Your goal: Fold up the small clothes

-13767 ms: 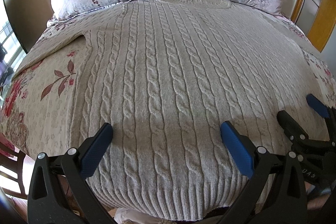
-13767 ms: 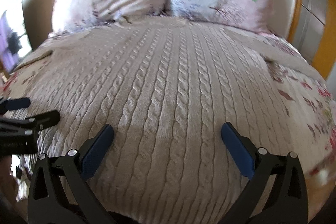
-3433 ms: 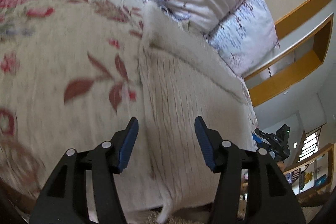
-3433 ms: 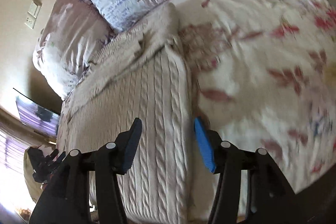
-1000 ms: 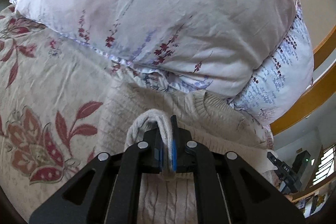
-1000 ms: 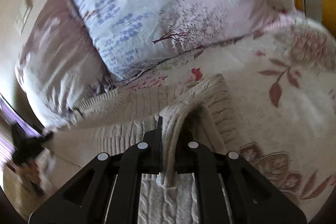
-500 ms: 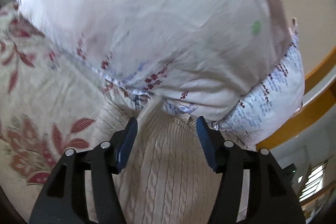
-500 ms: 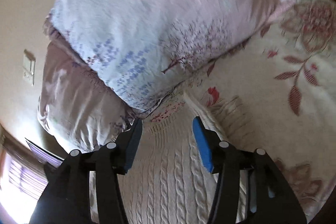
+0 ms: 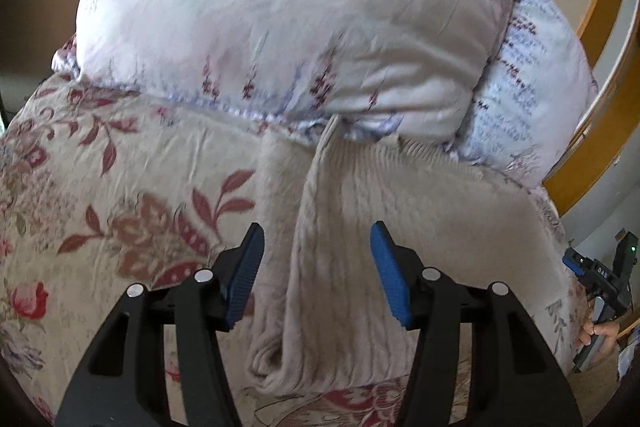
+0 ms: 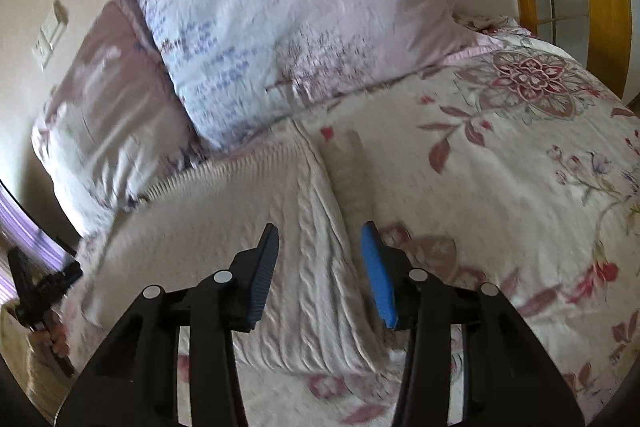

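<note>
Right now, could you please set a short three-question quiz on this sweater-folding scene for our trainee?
1. True or false: the left gripper is clamped on the sweater.
2. What lies against the sweater's collar end? A) pillows B) a basket C) a chair
3. Fill in: the sweater rests on a floral ____.

Key: 1 false, its jaws stand open, like the right gripper. 2 A, the pillows. 3 bedspread.
</note>
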{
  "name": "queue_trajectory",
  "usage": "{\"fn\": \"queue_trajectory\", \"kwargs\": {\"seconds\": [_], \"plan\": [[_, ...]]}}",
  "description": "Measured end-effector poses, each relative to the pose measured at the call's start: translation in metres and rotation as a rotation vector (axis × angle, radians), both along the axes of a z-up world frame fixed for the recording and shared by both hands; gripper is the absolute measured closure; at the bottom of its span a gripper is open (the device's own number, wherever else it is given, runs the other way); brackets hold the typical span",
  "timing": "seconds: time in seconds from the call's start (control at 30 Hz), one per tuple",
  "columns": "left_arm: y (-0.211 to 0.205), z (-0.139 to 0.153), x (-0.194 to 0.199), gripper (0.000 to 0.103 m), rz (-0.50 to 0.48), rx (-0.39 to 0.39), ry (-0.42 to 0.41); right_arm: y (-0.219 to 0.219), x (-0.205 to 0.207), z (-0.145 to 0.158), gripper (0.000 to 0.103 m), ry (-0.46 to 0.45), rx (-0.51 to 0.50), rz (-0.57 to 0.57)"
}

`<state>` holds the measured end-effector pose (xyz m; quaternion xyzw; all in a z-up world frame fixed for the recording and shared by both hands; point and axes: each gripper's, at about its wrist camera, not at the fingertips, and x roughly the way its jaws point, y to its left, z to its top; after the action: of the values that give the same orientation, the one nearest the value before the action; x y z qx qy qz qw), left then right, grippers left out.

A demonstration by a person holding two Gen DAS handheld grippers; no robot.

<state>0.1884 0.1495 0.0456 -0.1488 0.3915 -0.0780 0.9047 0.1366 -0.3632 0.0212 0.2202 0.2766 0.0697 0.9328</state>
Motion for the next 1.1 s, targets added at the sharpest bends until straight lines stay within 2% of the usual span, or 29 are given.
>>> {"fn": "queue_trajectory", "kwargs": {"seconds": [0.1, 0.17, 0.23, 0.27, 0.33, 0.43, 0.57, 0.67, 0.73, 0.87, 0.97, 1.07, 1.1], "plan": [[0.001, -0.010, 0.001, 0.053, 0.008, 0.000, 0.031, 0.006, 0.002, -0.008, 0.059, 0.027, -0.036, 0.008], [-0.001, -0.015, 0.002, 0.059, 0.006, 0.009, 0.046, 0.009, 0.004, -0.013, 0.065, 0.047, -0.059, 0.016], [-0.003, -0.021, 0.003, 0.066, 0.002, 0.016, 0.066, 0.013, 0.006, -0.018, 0.076, 0.060, -0.103, 0.014], [-0.003, -0.023, 0.003, 0.071, 0.006, 0.022, 0.072, 0.014, 0.005, -0.019, 0.077, 0.056, -0.121, 0.011], [-0.002, -0.024, 0.002, 0.079, 0.011, 0.029, 0.073, 0.015, 0.002, -0.018, 0.087, 0.046, -0.130, 0.008], [0.000, -0.024, 0.001, 0.089, 0.000, 0.010, 0.076, 0.016, -0.003, -0.014, 0.094, 0.025, -0.132, 0.012], [-0.001, -0.021, -0.004, 0.093, -0.014, 0.018, 0.069, 0.020, -0.009, -0.010, 0.095, 0.008, -0.150, 0.014], [0.003, -0.019, -0.009, 0.098, -0.020, -0.005, 0.068, 0.021, -0.015, -0.008, 0.095, 0.003, -0.153, 0.011], [0.007, -0.019, -0.014, 0.098, -0.034, -0.029, 0.069, 0.020, -0.019, -0.007, 0.095, 0.003, -0.141, 0.007], [0.008, -0.020, -0.017, 0.098, -0.051, -0.027, 0.063, 0.018, -0.026, -0.008, 0.095, 0.016, -0.140, -0.004], [0.007, -0.024, -0.015, 0.098, -0.052, -0.026, 0.066, 0.019, -0.018, -0.019, 0.095, 0.069, -0.170, -0.020], [0.008, -0.025, -0.014, 0.095, -0.047, -0.042, 0.069, 0.019, -0.013, -0.023, 0.094, 0.092, -0.158, -0.031], [0.009, -0.024, -0.014, 0.095, -0.046, -0.053, 0.069, 0.018, -0.013, -0.020, 0.090, 0.092, -0.153, -0.038]]}}
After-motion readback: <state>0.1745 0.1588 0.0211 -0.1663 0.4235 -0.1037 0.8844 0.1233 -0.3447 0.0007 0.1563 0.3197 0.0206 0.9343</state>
